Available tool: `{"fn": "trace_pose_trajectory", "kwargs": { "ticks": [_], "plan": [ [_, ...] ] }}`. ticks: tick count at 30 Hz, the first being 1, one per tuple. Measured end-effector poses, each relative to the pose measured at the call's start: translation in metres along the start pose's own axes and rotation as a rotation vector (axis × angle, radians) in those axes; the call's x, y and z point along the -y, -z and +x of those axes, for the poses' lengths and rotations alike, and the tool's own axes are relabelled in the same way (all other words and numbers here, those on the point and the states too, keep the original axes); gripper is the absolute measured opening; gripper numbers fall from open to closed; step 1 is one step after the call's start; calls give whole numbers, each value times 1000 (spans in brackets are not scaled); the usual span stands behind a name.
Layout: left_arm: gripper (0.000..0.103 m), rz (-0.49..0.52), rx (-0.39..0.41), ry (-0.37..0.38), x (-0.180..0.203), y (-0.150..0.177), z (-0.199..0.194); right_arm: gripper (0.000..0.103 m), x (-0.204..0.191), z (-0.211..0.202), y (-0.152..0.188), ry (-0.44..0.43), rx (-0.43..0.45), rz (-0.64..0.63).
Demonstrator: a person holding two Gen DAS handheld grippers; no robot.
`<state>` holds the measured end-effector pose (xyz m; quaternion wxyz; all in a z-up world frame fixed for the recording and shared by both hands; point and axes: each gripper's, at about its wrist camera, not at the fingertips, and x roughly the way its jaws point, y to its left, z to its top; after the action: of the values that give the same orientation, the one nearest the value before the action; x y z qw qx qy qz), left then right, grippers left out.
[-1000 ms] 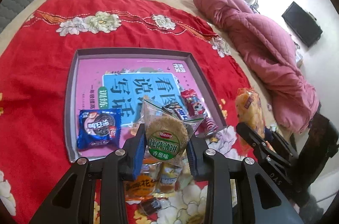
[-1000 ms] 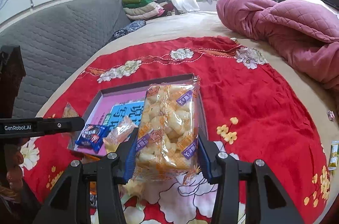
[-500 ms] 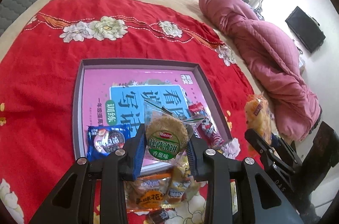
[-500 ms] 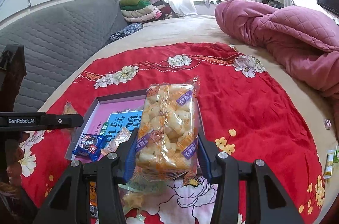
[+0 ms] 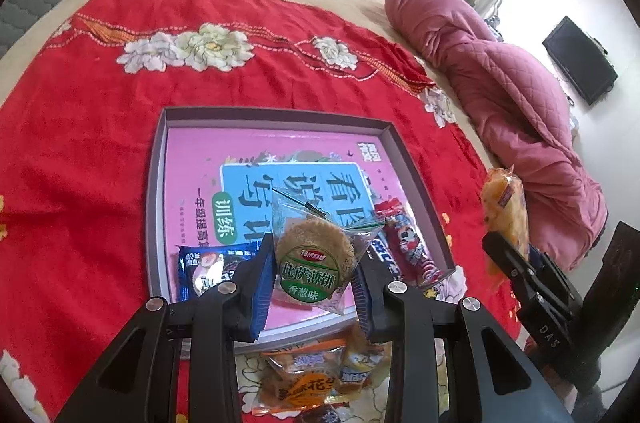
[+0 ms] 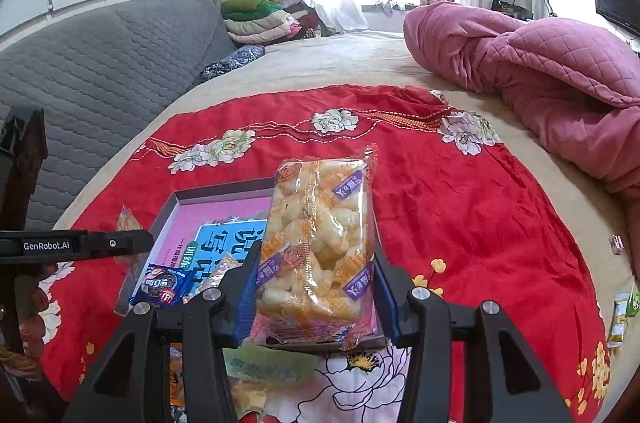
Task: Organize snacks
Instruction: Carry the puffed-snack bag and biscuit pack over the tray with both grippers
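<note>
The left tool point(image 5: 314, 285) is clamped on a clear-wrapped round biscuit packet point(image 5: 314, 259) with a green label, held over the near edge of the shallow grey tray point(image 5: 158, 183) on the red flowered blanket point(image 5: 80, 143) covering the bed. The right tool point(image 6: 316, 287) grips a tall bag of puffed snacks point(image 6: 320, 235) upright, above the tray's near right corner. Inside the tray lie a pink booklet point(image 5: 256, 151), a blue cookie packet point(image 5: 204, 269) at near left and a red-and-blue packet point(image 5: 404, 243) at near right. More orange snack packets point(image 5: 312, 375) lie on the blanket just in front of the tray.
</note>
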<state>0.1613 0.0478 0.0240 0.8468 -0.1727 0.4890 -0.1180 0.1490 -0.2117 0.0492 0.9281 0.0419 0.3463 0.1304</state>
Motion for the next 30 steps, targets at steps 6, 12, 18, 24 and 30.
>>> {"fn": "trace_pose_trajectory", "kwargs": {
  "ticks": [6,12,18,24,30],
  "plan": [
    [36,-3,-42,-6,-7,3,20,49,0,12,1,0,-23,-1],
    [36,10,-89,-5,-10,10,38,49,-3,27,3,-12,-54,0],
    [36,31,-119,-20,-9,16,48,49,-8,35,7,-18,-68,-5],
    [36,63,-128,-32,-5,19,52,49,-9,45,11,-20,-97,-4],
    [36,83,-145,-28,-3,23,56,49,-11,51,14,-31,-114,-7]
  ]
}}
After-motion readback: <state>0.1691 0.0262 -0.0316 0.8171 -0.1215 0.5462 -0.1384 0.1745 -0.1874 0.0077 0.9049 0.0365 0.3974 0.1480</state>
